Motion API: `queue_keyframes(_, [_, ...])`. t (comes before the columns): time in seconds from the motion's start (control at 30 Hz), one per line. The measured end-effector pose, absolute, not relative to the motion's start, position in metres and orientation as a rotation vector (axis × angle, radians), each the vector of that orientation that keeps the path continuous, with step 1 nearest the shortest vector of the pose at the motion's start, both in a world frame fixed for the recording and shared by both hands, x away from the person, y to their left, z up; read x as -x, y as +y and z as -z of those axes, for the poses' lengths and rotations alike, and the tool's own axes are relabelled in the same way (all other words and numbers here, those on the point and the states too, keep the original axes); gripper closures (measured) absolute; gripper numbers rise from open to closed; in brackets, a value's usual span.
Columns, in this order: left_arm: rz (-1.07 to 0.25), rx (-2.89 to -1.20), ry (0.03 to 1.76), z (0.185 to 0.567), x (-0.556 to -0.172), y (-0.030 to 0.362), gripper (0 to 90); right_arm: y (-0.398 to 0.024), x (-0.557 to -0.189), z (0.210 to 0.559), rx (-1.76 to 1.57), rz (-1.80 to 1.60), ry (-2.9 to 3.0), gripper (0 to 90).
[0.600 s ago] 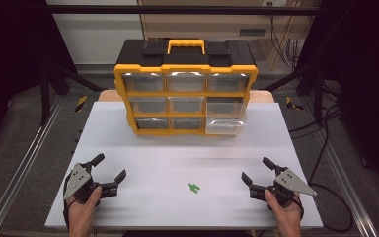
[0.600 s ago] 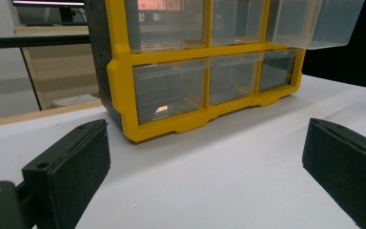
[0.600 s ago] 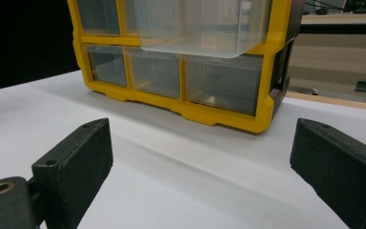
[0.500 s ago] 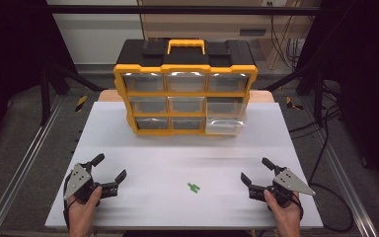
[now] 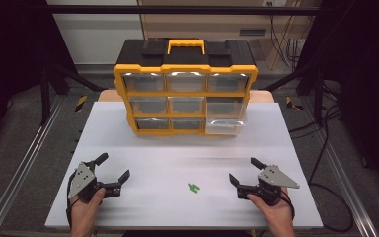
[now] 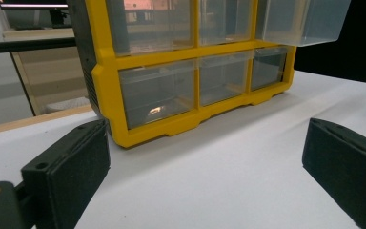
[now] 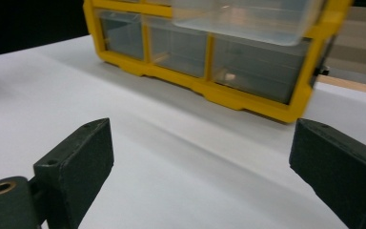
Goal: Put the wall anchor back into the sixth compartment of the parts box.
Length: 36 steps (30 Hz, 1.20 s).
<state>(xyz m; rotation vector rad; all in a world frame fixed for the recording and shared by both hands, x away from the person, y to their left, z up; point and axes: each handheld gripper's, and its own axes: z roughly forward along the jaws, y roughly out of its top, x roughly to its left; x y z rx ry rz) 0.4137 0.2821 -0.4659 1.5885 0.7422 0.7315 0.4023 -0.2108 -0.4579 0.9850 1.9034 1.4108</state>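
A yellow and black drawer organizer (image 5: 185, 89) with clear drawers stands at the back of the white table (image 5: 177, 148). One clear drawer (image 5: 225, 117) at its middle right is pulled out; it also shows in the left gripper view (image 6: 302, 21) and the right gripper view (image 7: 248, 19). A small green part (image 5: 193, 187) lies on the table near the front, between the grippers. My left gripper (image 5: 112, 168) rests at the front left, open and empty. My right gripper (image 5: 244, 171) rests at the front right, open with nothing between its jaws.
The organizer (image 6: 181, 76) has a yellow carry handle (image 5: 186, 46) on top. Metal rails (image 5: 24, 163) run along both sides of the table. Cables (image 5: 325, 148) trail on the floor at the right. Bare white surface lies between the grippers and the organizer.
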Motion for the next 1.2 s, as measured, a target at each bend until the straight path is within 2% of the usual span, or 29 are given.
queue_keyframes(0.43, [-0.726, -1.591, 0.736, 0.466, -0.414, 0.281, 1.7, -0.148, -0.411, 0.450, -0.915, -1.187, 2.201, 16.8])
queue_keyframes(0.47, [-0.723, -1.592, 0.738, 0.466, -0.414, 0.280, 1.7, -0.140, -0.413, 0.451, -0.911, -1.162, 2.253, 21.8])
queue_keyframes(0.73, [-0.716, -1.590, 0.739, 0.466, -0.414, 0.280, 1.6, -0.121, -0.420, 0.452, -0.913, -1.116, 2.376, 36.2])
queue_keyframes(0.93, [-0.715, -1.590, 0.739, 0.465, -0.414, 0.281, 1.6, -0.111, -0.426, 0.453, -0.916, -1.114, 2.429, 54.6])
queue_keyframes(1.2, [-0.710, -1.594, 0.739, 0.466, -0.414, 0.280, 1.6, -0.104, -0.432, 0.463, -0.936, -1.098, 2.499, 67.9])
